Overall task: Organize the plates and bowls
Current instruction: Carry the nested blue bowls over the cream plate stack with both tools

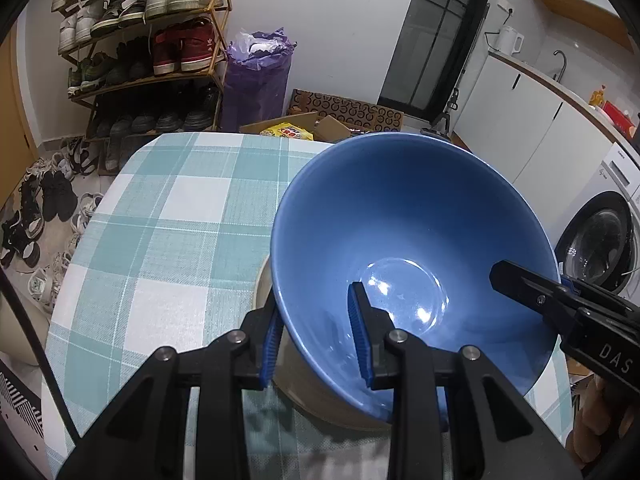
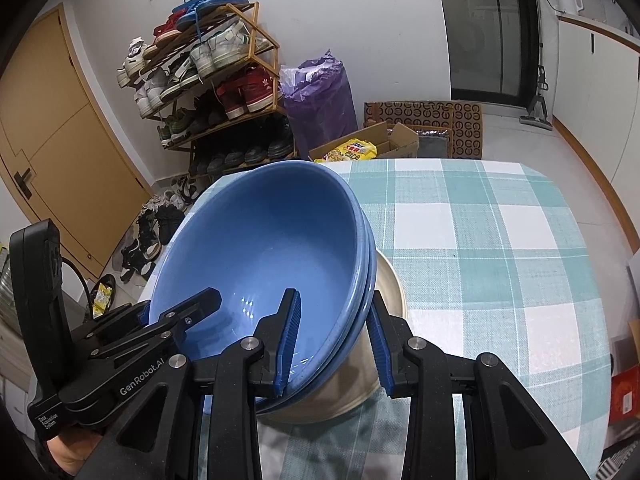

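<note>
A stack of blue bowls (image 1: 400, 216) (image 2: 256, 240), nested one in another, is held between both grippers just over a cream bowl (image 1: 320, 400) (image 2: 360, 384) that stands on the checked tablecloth. My left gripper (image 1: 316, 336) is shut on the stack's near wall, one blue pad inside and one outside; in the right wrist view it (image 2: 192, 308) grips the left rim. At the opposite side my right gripper (image 2: 334, 344) is shut on the wall the same way and shows as a black finger (image 1: 520, 284) at the right. Whether the stack touches the cream bowl, I cannot tell.
The table (image 1: 172, 208) (image 2: 500, 240) has a teal and white plaid cloth. Behind it stand a shoe rack (image 1: 140, 52) (image 2: 208, 92), a purple bag (image 1: 256, 76), and cardboard boxes (image 2: 424, 128) on the floor. A washing machine (image 1: 604, 232) is at the right.
</note>
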`<act>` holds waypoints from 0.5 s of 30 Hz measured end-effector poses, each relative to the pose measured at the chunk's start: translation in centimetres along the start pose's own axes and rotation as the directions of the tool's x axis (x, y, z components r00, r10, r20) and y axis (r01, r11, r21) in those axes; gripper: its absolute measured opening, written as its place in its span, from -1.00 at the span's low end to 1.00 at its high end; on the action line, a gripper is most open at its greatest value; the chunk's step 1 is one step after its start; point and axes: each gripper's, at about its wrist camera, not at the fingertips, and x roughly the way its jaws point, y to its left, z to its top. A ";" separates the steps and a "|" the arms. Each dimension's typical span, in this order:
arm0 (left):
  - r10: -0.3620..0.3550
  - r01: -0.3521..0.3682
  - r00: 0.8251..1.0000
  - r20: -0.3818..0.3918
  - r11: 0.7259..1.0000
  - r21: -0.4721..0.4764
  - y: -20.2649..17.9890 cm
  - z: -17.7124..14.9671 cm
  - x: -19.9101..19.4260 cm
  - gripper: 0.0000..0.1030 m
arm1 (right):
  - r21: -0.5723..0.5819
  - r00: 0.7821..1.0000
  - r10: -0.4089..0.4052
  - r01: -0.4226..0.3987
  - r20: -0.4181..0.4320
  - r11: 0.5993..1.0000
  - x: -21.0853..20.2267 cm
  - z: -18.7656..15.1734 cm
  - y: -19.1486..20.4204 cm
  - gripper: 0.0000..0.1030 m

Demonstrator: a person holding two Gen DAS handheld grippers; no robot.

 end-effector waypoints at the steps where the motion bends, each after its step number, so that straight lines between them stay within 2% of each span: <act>1: 0.001 -0.001 1.000 -0.002 1.000 -0.001 0.1 0.0 0.3 -0.42 | -0.001 1.000 -0.001 0.001 0.000 1.000 0.2 0.0 0.0 -0.35; 15: 0.014 -0.014 1.000 0.006 1.000 0.002 0.2 0.7 1.4 -0.42 | 0.004 1.000 -0.003 0.003 -0.018 1.000 2.1 0.7 -0.3 -0.35</act>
